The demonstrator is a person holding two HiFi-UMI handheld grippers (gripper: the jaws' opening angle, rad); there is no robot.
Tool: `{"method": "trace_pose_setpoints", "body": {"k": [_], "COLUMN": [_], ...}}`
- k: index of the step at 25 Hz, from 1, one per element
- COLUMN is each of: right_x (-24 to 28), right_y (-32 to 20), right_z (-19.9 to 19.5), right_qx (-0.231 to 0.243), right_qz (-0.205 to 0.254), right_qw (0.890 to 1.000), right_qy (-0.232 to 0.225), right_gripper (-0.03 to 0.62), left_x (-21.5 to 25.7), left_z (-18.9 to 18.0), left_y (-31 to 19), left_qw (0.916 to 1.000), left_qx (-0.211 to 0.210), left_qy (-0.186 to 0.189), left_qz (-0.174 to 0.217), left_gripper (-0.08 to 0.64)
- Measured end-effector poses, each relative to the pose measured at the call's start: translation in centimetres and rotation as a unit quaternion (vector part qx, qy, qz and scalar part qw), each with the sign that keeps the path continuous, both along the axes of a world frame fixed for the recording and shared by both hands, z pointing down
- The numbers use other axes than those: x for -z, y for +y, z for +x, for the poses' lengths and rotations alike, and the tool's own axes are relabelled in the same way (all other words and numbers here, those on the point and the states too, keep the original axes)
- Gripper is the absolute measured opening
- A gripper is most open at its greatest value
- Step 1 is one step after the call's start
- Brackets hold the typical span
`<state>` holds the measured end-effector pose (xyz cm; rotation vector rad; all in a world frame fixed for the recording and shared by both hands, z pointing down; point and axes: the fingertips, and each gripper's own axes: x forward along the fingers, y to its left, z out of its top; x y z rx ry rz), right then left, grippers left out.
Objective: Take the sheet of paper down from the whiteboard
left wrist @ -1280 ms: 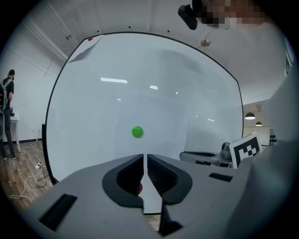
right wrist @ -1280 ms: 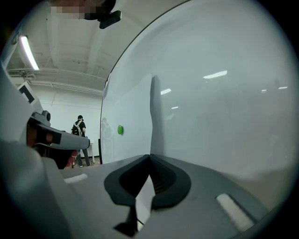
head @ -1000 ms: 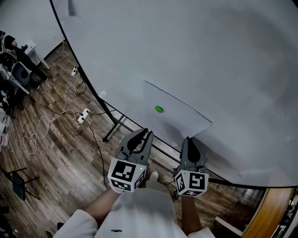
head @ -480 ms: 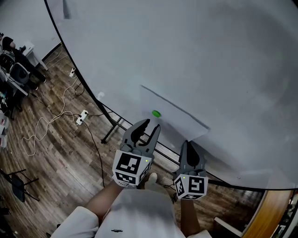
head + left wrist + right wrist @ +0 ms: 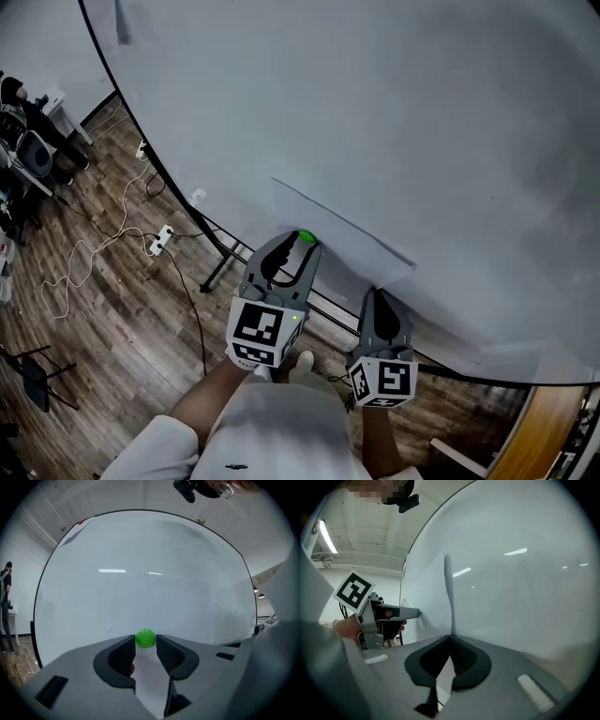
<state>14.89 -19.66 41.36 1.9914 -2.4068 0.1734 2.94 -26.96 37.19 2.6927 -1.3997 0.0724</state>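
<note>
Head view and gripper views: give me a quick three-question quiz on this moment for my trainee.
1. Multiple choice: what pins the sheet of paper to the whiteboard? A tape; B green magnet; C clip.
2. True or false: the right gripper is shut on the sheet's edge.
3. Fill in: the magnet sits between the tips of the ___ gripper.
Key: 1 B. 2 true. 3 left; the left gripper has its jaws opening, and they do not press the magnet.
</note>
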Motion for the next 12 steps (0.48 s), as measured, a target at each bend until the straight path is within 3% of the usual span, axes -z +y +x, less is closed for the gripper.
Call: {"method": "trace_pose_setpoints", "body": {"k": [12], "right_x": [-0.14], "right_y": [-0.12], "right_z": [0.35], "right_qx": [0.000], "right_qz": [0.002], "right_qw": [1.000], "right_qy": [0.000], "right_gripper": [0.011], "left_x": [-0.15], "left_z": [0.33], "left_y": [-0.39], "left_qw": [1.0000], "left_qx": [-0.001], "left_qy": [0.010], "left_qz": [-0.001], "left_gripper": [0.126]}}
